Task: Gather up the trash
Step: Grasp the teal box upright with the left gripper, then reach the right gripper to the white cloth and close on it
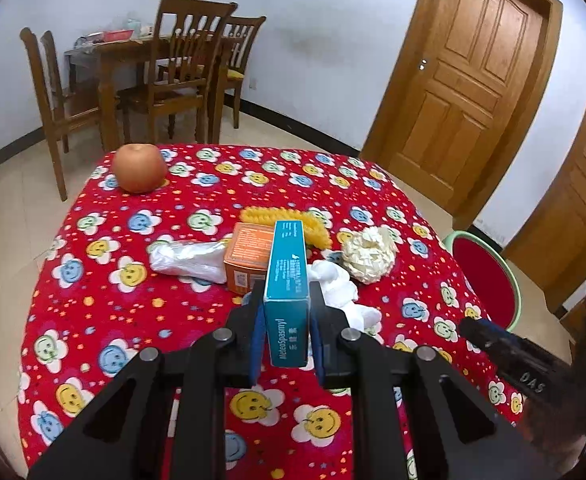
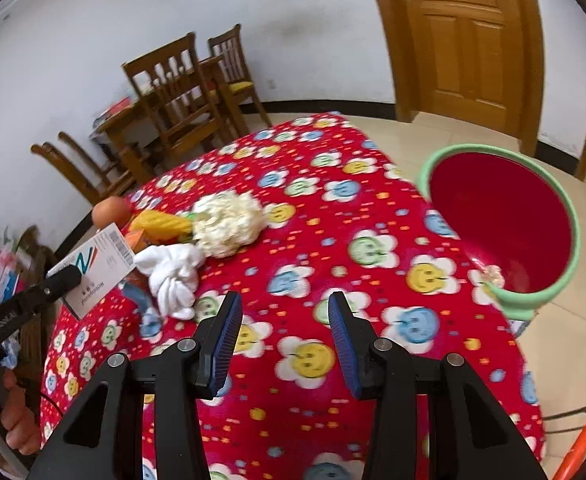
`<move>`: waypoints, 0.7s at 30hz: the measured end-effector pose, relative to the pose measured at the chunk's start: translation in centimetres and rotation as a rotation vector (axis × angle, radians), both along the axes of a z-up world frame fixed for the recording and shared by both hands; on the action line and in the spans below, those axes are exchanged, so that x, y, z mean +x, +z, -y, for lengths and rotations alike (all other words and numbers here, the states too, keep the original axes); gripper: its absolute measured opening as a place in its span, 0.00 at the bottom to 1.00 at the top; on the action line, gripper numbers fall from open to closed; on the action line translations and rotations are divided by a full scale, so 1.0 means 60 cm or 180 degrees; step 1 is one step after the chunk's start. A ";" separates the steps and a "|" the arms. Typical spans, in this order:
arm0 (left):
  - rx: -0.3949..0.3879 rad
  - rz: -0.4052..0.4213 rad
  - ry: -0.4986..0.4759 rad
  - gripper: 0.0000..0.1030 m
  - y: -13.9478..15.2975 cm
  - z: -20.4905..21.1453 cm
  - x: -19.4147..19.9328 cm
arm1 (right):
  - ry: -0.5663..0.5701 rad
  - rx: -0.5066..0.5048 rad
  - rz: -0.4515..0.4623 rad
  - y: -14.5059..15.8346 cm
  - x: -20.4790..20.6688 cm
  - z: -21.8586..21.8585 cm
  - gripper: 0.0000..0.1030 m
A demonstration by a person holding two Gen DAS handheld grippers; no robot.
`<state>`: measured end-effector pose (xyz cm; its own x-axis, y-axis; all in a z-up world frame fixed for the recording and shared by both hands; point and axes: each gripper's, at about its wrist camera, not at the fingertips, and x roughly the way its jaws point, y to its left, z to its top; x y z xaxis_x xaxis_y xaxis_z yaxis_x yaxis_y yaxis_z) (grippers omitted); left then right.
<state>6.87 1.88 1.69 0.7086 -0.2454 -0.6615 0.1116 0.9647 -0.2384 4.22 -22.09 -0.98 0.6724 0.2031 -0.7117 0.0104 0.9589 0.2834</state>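
Between the left gripper's (image 1: 284, 322) closed fingers a teal cardboard medicine box (image 1: 287, 292) is clamped on edge, its long axis running straight ahead, raised above the red smiley-flower counter (image 1: 133, 312). Off to the right, beyond the counter's edge, sits the red plastic bucket with a green rim (image 2: 505, 220), nearer the right gripper (image 2: 281, 344), whose fingers gape empty.

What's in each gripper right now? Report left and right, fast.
Left gripper: closed on the teal MeteoSpasmyl medicine box, lifted above the table.
Right gripper: open, empty, over the red smiley tablecloth.
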 end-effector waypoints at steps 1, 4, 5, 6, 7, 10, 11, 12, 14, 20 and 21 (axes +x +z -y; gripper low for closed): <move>-0.0008 0.0006 0.0035 0.18 0.001 -0.006 -0.003 | 0.0029 0.0006 -0.0007 -0.001 0.003 -0.007 0.44; -0.0039 0.0027 0.0107 0.18 0.002 -0.023 -0.007 | 0.0144 0.0015 -0.0039 -0.005 0.015 -0.032 0.44; -0.0053 0.0035 0.0133 0.18 0.003 -0.029 -0.009 | 0.0195 0.0014 -0.0052 -0.007 0.020 -0.042 0.44; -0.0065 0.0043 0.0160 0.18 0.003 -0.034 -0.011 | 0.0230 0.0013 -0.0062 -0.008 0.023 -0.050 0.44; -0.0073 0.0051 0.0182 0.18 0.003 -0.039 -0.012 | 0.0280 0.0010 -0.0077 -0.009 0.028 -0.061 0.44; -0.0097 0.0077 0.0258 0.18 0.004 -0.054 -0.017 | 0.0423 0.0008 -0.0112 -0.013 0.039 -0.090 0.44; -0.0106 0.0082 0.0275 0.18 0.004 -0.059 -0.018 | 0.0457 0.0009 -0.0120 -0.014 0.042 -0.098 0.44; -0.0118 0.0090 0.0292 0.18 0.004 -0.063 -0.020 | 0.0505 0.0004 -0.0135 -0.016 0.047 -0.110 0.44; -0.0136 0.0098 0.0316 0.18 0.004 -0.071 -0.022 | 0.0574 0.0004 -0.0175 -0.020 0.056 -0.128 0.44; -0.0190 0.0115 0.0371 0.18 0.005 -0.090 -0.029 | 0.0676 -0.0022 -0.0277 -0.035 0.082 -0.166 0.44; -0.0196 0.0117 0.0381 0.18 0.005 -0.093 -0.030 | 0.0674 -0.0021 -0.0297 -0.040 0.088 -0.170 0.44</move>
<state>5.07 7.46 1.96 0.7587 -0.1969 -0.6210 0.0062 0.9554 -0.2953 9.50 -11.87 -3.37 0.5466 0.3278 -0.7706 -0.1654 0.9443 0.2844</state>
